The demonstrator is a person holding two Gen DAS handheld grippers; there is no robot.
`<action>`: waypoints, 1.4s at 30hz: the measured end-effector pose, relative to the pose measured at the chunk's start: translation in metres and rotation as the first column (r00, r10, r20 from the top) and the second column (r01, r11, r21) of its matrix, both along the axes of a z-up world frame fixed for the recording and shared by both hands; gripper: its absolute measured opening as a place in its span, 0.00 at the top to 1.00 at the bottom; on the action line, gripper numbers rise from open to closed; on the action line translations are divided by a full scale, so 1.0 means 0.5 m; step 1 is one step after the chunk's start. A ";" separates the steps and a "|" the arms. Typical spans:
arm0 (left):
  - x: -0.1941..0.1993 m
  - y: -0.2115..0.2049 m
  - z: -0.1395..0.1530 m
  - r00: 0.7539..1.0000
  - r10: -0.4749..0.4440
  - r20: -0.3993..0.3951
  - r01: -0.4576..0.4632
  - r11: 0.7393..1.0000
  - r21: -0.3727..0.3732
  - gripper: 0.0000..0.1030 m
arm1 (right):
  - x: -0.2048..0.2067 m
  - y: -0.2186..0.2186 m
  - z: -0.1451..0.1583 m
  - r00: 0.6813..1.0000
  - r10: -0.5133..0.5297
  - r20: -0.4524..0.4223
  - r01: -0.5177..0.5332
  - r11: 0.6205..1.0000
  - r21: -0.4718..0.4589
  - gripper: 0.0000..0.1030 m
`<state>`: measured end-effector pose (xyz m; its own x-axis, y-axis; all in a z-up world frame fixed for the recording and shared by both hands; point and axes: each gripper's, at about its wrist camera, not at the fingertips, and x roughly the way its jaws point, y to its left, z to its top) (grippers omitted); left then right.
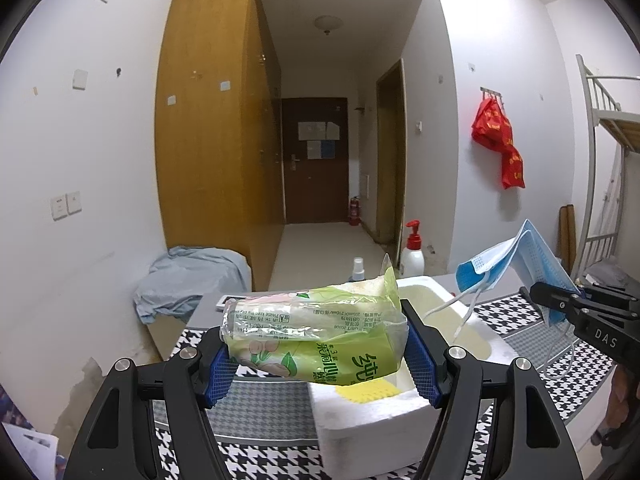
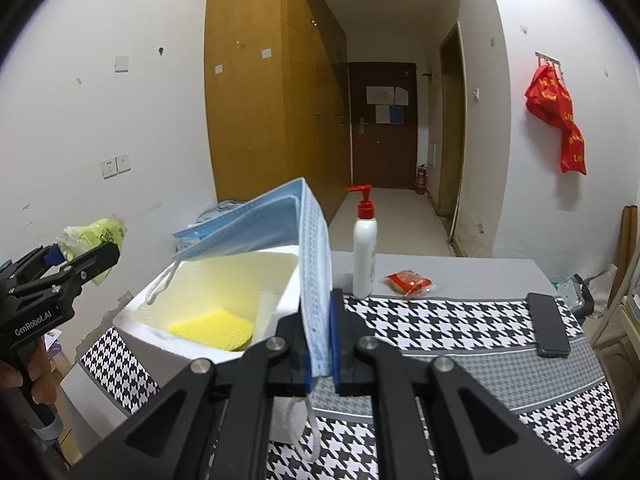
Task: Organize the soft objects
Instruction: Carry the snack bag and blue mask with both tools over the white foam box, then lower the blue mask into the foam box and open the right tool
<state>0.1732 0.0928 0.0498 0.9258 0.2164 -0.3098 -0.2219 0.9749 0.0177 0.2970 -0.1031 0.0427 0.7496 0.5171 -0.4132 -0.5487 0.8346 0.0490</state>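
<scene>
Tissue pack is clamped in the left gripper above the foam box; right gripper pinches the masks there. Only a yellow cloth lies inside; both remain to drop.

We cannot read the small print on the tissue pack between the left jaws, and its underside hides part of the yellow sponge below them. Beyond the right jaws, the face mask covers the foam box's far rim; the bunk bed is cropped.
</scene>
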 end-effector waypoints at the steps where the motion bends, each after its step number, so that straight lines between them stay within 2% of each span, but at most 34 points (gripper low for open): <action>1: 0.002 0.000 0.000 1.000 0.001 -0.001 -0.001 1.000 0.000 0.30 | 0.000 0.005 -0.001 1.000 0.006 0.000 -0.006 1.000 -0.001 0.91; 8: 0.000 -0.004 -0.004 1.000 0.022 0.001 -0.022 1.000 0.000 0.30 | 0.002 0.027 0.001 1.000 0.031 0.001 -0.031 0.999 -0.013 0.91; 26: -0.009 0.047 -0.011 0.994 0.106 -0.009 -0.106 0.994 -0.007 0.30 | 0.026 0.118 -0.007 0.994 0.107 -0.022 -0.107 0.994 -0.013 0.91; 42: 0.009 0.063 -0.018 0.994 0.106 -0.019 -0.106 0.994 -0.012 0.30 | 0.059 0.158 -0.022 0.991 0.118 -0.061 -0.120 0.992 -0.033 0.91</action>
<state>0.1778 0.1245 0.0410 0.8920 0.3087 -0.3303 -0.3237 0.9461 0.0102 0.3264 -0.0240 0.0317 0.6576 0.5847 -0.4751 -0.6413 0.7653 0.0543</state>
